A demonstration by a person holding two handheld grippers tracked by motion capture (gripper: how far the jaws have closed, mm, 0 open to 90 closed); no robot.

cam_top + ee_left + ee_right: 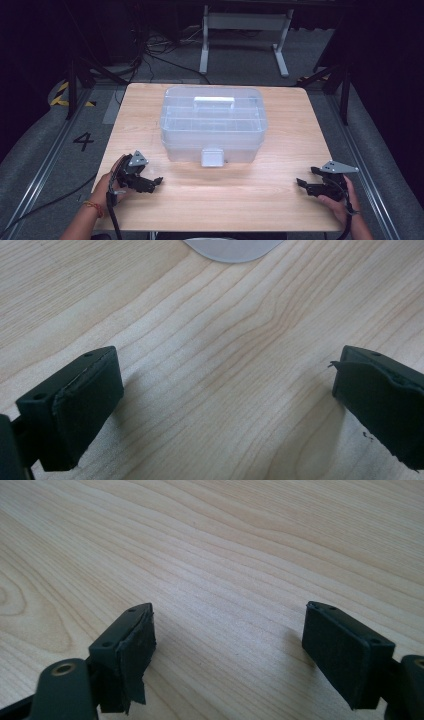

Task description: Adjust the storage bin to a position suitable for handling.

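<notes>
A clear plastic box (212, 122) with a white handle and a front latch sits at the middle of the wooden desk (220, 195), while the left claw (156, 183) and the right claw (302, 184) – both spread wide, pinching nothing – rest near the desk's front corners, well apart from it.

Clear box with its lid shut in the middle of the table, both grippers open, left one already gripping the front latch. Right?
Not quite. The left gripper grips nothing: in the high view it rests on the table, apart from the latch. The box is shut, and the right gripper is open too.
</notes>
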